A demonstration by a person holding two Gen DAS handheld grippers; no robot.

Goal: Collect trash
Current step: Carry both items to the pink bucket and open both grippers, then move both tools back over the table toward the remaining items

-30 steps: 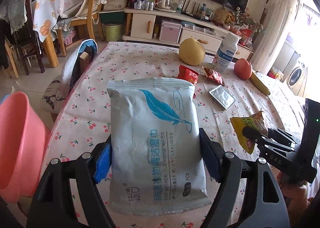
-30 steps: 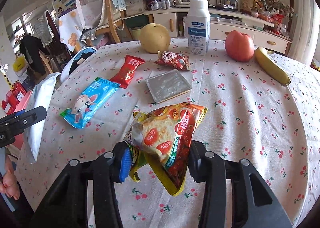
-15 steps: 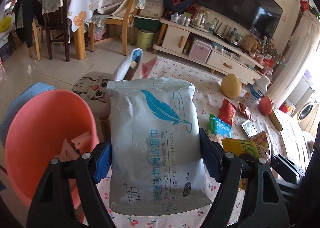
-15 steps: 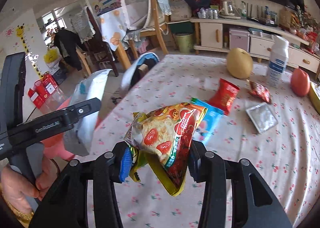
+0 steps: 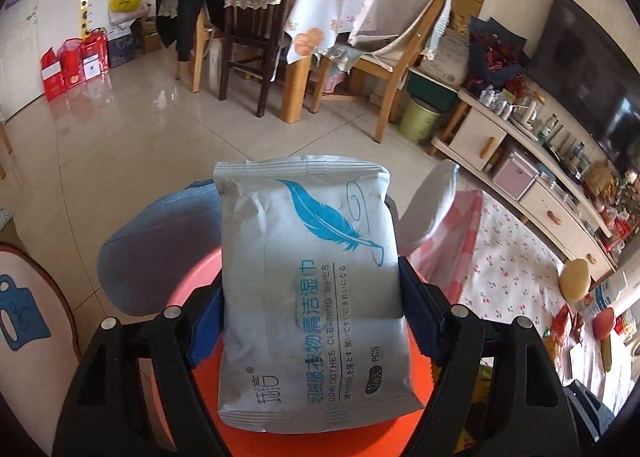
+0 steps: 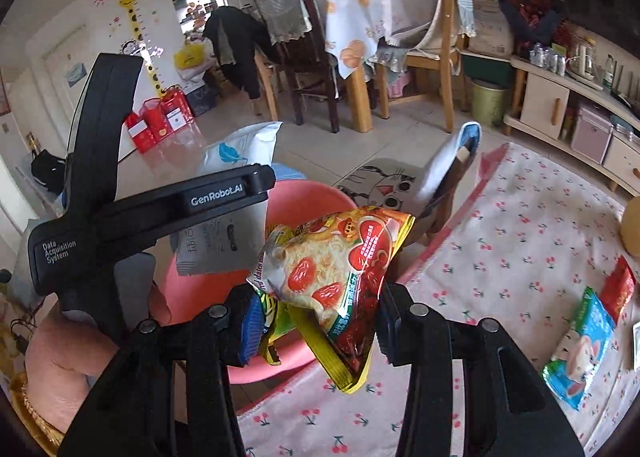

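Soft, matte grey-white wipes pack, pillow-shaped with crimped ends and a blue feather print, clamped flat between the jaws of the left gripper; blue pads pressed into its long edges. Glossy, crinkled snack wrapper, yellow-edged with red fruit pictures, folded into a rough wedge, pinched between the jaws of the right gripper, its lower corner hanging below them.

Left gripper tilted down over the pink plastic basin, pack directly above the smooth round rim; seen from the right wrist view, a hand wrapped around the black handle at lower left. Right gripper also angled down, wrapper held just beyond the desk edge, over the near side of the basin.

Basin interior mostly hidden behind pack and wrapper; contents not discernible. Beside the basin, a padded blue stool.

To the right of the right jaws, flat on the cherry-print cloth: a blue-green sachet with a cartoon animal and a red sachet just beyond it.
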